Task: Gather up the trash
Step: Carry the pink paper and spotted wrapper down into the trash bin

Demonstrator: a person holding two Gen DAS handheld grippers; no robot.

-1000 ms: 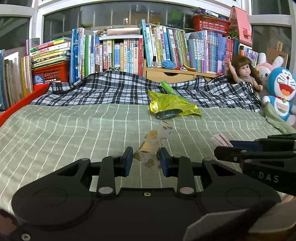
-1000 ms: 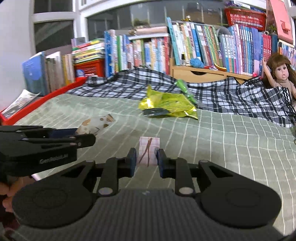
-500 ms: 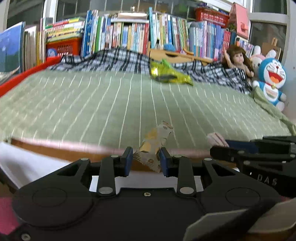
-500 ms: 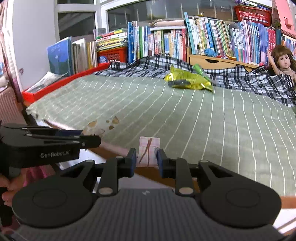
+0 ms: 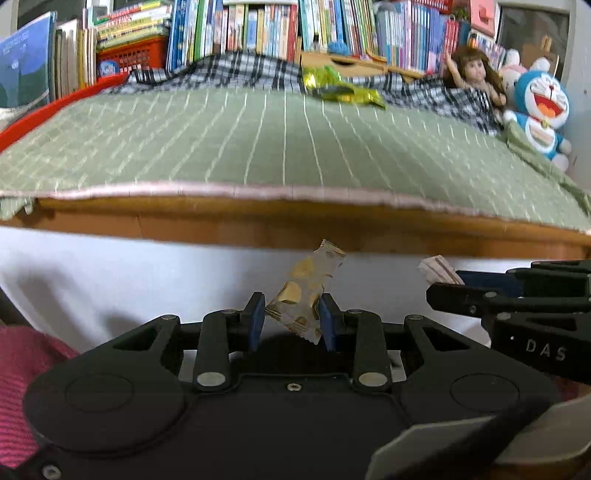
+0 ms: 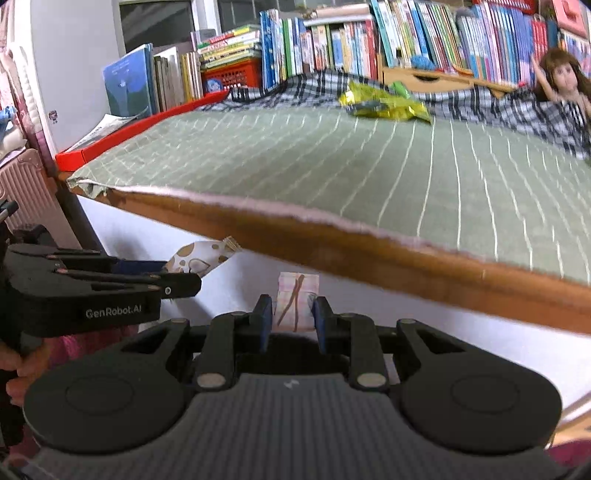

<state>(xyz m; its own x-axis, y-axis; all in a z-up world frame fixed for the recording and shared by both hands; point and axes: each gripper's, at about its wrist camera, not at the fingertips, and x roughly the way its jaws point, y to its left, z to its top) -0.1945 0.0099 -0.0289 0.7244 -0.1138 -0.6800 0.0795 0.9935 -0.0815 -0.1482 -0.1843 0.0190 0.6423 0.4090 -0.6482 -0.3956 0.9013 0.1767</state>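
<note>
My left gripper (image 5: 291, 319) is shut on a clear wrapper with gold spots (image 5: 308, 288), held below the bed's front edge. In the right wrist view that same wrapper (image 6: 199, 258) sticks out of the left gripper (image 6: 177, 280) at the left. My right gripper (image 6: 290, 317) is shut on a small pink packet (image 6: 297, 301), also below the bed edge; the packet (image 5: 437, 267) shows at the right of the left wrist view. A crumpled yellow-green snack bag (image 5: 343, 90) (image 6: 384, 101) lies far back on the green striped bedspread (image 5: 258, 140).
The wooden bed frame (image 5: 295, 225) runs across both views just ahead, a white panel below it. Behind the bed are a checked blanket (image 5: 236, 72), shelves of books (image 5: 295, 29), a doll (image 5: 474, 74) and a blue plush toy (image 5: 543, 110). A hand (image 6: 18, 369) holds the left gripper.
Both grippers have drawn back off the bed and dropped below its front edge, each carrying its piece of trash. The bed top now looks farther and higher.
</note>
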